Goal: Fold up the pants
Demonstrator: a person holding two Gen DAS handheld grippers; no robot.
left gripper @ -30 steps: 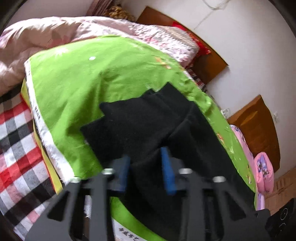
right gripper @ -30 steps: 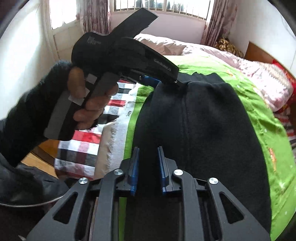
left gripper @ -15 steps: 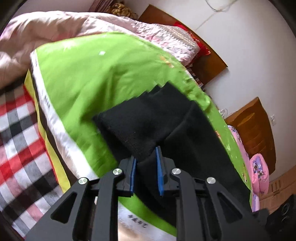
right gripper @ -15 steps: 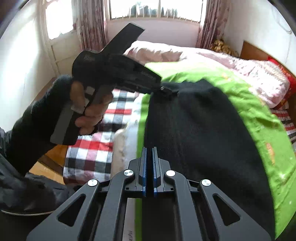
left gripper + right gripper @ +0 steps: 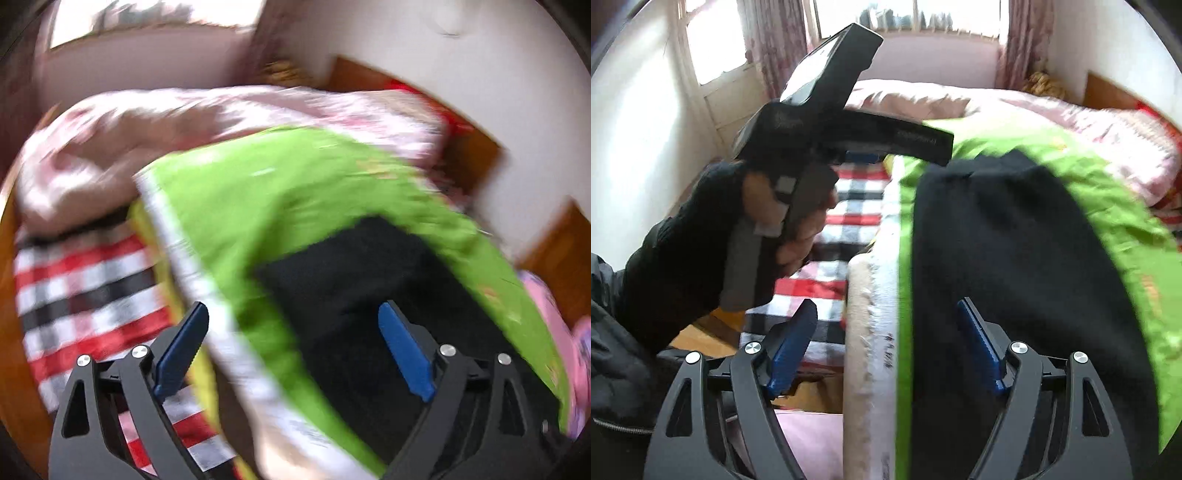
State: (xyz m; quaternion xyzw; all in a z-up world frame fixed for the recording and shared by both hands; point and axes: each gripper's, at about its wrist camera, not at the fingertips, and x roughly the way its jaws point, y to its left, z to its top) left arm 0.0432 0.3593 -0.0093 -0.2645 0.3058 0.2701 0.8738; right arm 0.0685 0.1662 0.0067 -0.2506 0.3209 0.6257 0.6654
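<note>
Now both my grippers, left gripper and right gripper, stand released; the folded black fleece pants near the green bedspread edge could slide off.

Black skeletal tool arms, blue pads (silver screws), black sleeve, bare fingers.

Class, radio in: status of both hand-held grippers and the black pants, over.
Left hand-held gripper open, empty. Right hand-held gripper open, empty. Black fleece pants lying folded on green bedspread, released. Nothing in the way.
</note>
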